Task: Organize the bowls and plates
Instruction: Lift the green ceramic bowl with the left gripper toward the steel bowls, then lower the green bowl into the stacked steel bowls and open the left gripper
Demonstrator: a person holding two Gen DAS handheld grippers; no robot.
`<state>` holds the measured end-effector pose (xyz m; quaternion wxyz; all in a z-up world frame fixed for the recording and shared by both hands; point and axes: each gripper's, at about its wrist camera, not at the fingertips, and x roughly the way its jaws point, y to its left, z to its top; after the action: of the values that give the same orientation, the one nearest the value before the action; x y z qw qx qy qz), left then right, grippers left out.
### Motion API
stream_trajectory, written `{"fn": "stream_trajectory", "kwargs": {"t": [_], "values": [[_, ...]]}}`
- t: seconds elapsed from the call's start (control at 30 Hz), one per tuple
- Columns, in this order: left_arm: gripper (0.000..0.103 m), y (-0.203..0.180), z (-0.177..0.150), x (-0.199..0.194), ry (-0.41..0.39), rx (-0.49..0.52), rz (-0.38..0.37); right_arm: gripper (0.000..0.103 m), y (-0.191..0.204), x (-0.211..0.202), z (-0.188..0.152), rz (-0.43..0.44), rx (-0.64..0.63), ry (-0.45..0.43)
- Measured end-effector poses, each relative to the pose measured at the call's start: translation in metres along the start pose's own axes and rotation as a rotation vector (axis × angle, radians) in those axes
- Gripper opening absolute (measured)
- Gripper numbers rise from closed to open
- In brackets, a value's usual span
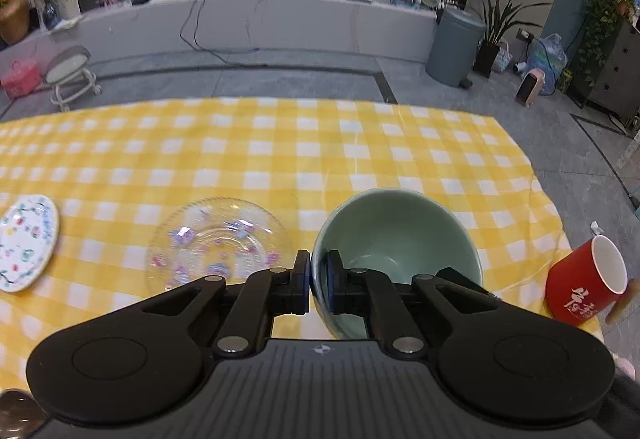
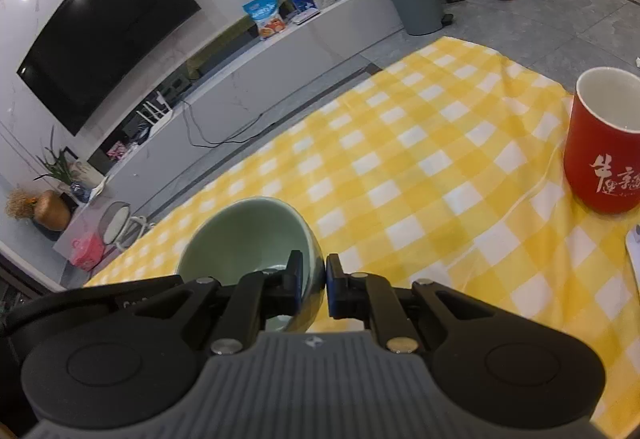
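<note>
A pale green bowl point(image 1: 396, 235) is pinched by its left rim in my left gripper point(image 1: 318, 279), one finger outside and one inside. The same bowl shows in the right wrist view point(image 2: 248, 235), where my right gripper point(image 2: 314, 285) is shut on its right rim. Both hold the bowl over the yellow checked tablecloth point(image 1: 280, 155). A clear glass plate with floral print point(image 1: 218, 239) lies just left of the bowl. A white floral plate point(image 1: 26, 241) lies at the far left.
A red mug with white lettering point(image 1: 584, 281) stands at the table's right edge, also in the right wrist view point(image 2: 606, 143). A white object's edge point(image 2: 634, 251) lies near it. Beyond the table are a grey bin point(image 1: 454, 45) and a TV bench.
</note>
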<state>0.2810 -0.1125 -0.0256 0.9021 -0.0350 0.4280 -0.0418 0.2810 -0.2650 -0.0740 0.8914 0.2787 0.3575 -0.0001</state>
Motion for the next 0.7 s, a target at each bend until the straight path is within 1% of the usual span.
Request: {"fn": "stream_trajectory", "kwargs": {"t": [0.13,0.27,0.37,0.43,0.5,0.6,0.7], "values": [[0.008,0.016,-0.003,-0.028,-0.014,-0.023,-0.006,0.009,0.026,-0.024,-0.006,0.009,-0.068,-0.013],[0.008,0.033,-0.007,-0.06,-0.061,-0.029,0.014,0.009,0.05,-0.046,-0.016,0.047,-0.093,-0.003],[0.008,0.054,-0.014,-0.083,-0.088,-0.068,0.016,0.009,0.073,-0.064,-0.029,0.063,-0.127,-0.019],[0.008,0.066,-0.02,-0.097,-0.1,-0.095,0.035,0.009,0.087,-0.074,-0.039,0.081,-0.159,-0.015],[0.008,0.077,-0.029,-0.109,-0.112,-0.11,0.069,0.009,0.1,-0.081,-0.049,0.117,-0.193,0.006],[0.009,0.089,-0.044,-0.128,-0.118,-0.1,0.129,0.008,0.111,-0.089,-0.061,0.172,-0.182,0.045],[0.009,0.108,-0.055,-0.141,-0.101,-0.147,0.134,0.008,0.129,-0.102,-0.078,0.184,-0.245,0.048]]}}
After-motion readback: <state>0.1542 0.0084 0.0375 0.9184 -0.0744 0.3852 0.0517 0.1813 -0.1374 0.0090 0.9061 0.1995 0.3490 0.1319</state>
